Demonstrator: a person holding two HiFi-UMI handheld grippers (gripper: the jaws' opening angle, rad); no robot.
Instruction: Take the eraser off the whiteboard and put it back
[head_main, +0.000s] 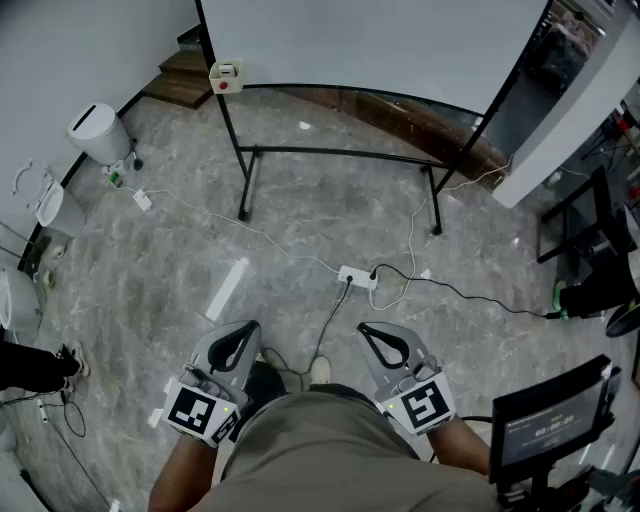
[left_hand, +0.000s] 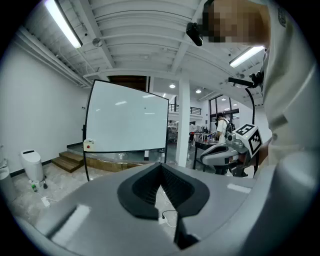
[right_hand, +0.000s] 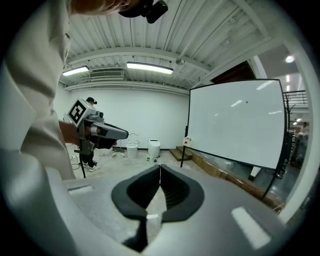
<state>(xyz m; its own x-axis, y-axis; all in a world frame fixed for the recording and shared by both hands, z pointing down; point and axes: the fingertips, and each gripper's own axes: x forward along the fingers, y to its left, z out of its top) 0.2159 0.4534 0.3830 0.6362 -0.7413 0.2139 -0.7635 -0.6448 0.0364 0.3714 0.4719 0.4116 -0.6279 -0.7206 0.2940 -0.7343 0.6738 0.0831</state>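
A white eraser with a red dot (head_main: 226, 77) clings to the lower left corner of the whiteboard (head_main: 380, 45), which stands on a black frame across the floor. It also shows small in the left gripper view, eraser (left_hand: 88, 145) on whiteboard (left_hand: 127, 120), and in the right gripper view, eraser (right_hand: 187, 142) on whiteboard (right_hand: 235, 120). My left gripper (head_main: 249, 330) and right gripper (head_main: 366, 330) are held close to my body, far short of the board. Both are shut, tips touching, nothing between them: left gripper (left_hand: 161, 165), right gripper (right_hand: 160, 168).
A white power strip (head_main: 357, 277) with trailing cables lies on the grey floor between me and the board's black legs (head_main: 243, 195). A white bin (head_main: 98, 132) and wooden steps (head_main: 186, 75) sit at far left. A dark screen on a stand (head_main: 550, 422) is at my right.
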